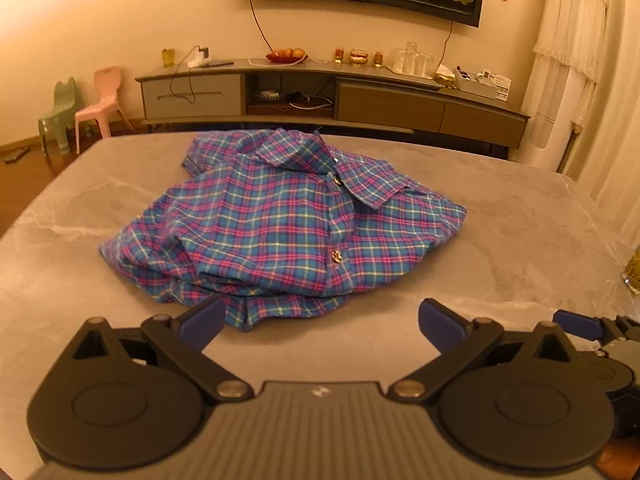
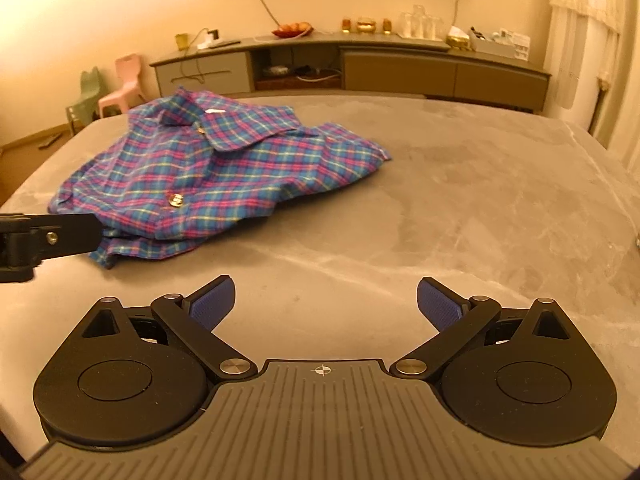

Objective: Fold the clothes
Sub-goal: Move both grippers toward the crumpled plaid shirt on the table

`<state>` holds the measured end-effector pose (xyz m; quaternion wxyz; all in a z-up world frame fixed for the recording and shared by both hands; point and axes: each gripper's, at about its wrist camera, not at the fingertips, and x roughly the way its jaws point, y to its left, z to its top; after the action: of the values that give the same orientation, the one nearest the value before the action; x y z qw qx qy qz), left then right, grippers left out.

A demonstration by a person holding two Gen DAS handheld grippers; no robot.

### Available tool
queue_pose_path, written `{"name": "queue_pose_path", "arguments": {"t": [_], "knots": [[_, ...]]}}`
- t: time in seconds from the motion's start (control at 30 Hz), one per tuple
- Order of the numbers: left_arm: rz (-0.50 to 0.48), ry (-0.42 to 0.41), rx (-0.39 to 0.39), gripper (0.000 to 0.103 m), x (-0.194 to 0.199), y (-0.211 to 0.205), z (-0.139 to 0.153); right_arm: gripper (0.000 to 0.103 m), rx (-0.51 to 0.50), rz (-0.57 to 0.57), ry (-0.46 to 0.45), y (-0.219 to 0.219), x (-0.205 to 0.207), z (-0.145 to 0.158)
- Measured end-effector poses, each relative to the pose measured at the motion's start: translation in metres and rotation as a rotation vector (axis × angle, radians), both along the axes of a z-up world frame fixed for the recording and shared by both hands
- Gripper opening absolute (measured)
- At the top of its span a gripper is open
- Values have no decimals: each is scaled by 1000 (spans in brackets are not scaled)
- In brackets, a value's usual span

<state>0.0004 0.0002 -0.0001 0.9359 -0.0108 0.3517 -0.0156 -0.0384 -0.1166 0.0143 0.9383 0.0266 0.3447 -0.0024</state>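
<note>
A: Since both our left gripper (image 1: 320, 322) and right gripper (image 2: 325, 300) hang wide apart and empty, where do we start?

B: The plaid shirt (image 1: 280, 220) lies bunched mid-table (image 1: 500, 240); we'd spread it flat first.

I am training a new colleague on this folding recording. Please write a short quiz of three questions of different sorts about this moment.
1. True or false: the left hand-held gripper is shut on the plaid shirt.
2. Where does the shirt lie? A) on the grey table B) on the pink chair C) in a drawer
3. Fill in: the jaws of the right hand-held gripper are ____.

Key
1. False: its jaws stand open, nothing between them.
2. A
3. open
</note>
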Motion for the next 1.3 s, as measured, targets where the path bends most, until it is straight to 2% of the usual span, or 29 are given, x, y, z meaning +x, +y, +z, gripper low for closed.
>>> {"name": "queue_pose_path", "arguments": {"t": [0.17, 0.33, 0.4, 0.47, 0.5, 0.53, 0.57, 0.6, 0.63, 0.7, 0.73, 0.93, 1.17, 1.2, 1.23, 1.27, 1.3], "knots": [[-4, -4, -27, 103, -2, 4, 0, 95, -45, 23, -13, 11, -3, 5], [2, -10, -37, 103, -9, 6, 0, 94, -42, 31, 8, 18, 1, 12], [-9, 2, -43, 103, -7, 6, 0, 90, -40, 36, 8, 18, 1, 13], [-46, 35, -30, 103, -7, 6, -2, 77, -36, 37, 12, 18, 0, 13], [-66, 47, -21, 89, -7, 5, -3, 61, -32, 38, 15, 18, 0, 13], [-82, 59, -4, 73, -6, 2, -5, 40, -28, 39, 18, 18, 0, 13], [-84, 72, 15, 44, -5, 0, -7, 29, -23, 42, 22, 18, 0, 12], [-84, 75, 22, 37, -6, 0, -8, 10, -19, 47, 23, 19, 1, 11], [-85, 75, 23, 36, -8, 0, -10, 0, -17, 56, 16, 20, 0, 12], [-100, 72, 18, 6, -11, -1, -12, 0, -19, 73, -1, 22, -3, 13], [-94, 67, 18, 1, -12, -1, -13, 0, -21, 81, -6, 24, -3, 14], [-95, 12, -28, 0, -16, 9, -11, 0, -21, 92, -25, 28, -4, 18], [-89, 8, -28, 0, -14, 10, -9, 0, -25, 83, -16, 33, 1, 19], [-79, 7, -32, 1, -13, 11, -9, 6, -25, 80, -14, 33, 2, 18], [-66, -8, -41, 4, -13, 13, -7, 26, -27, 77, -9, 33, 3, 17], [-54, -28, -52, 24, -12, 16, -5, 41, -28, 75, -6, 33, 5, 17], [-43, -48, -63, 60, -11, 19, -4, 73, -28, 76, -10, 33, 5, 16]]}}
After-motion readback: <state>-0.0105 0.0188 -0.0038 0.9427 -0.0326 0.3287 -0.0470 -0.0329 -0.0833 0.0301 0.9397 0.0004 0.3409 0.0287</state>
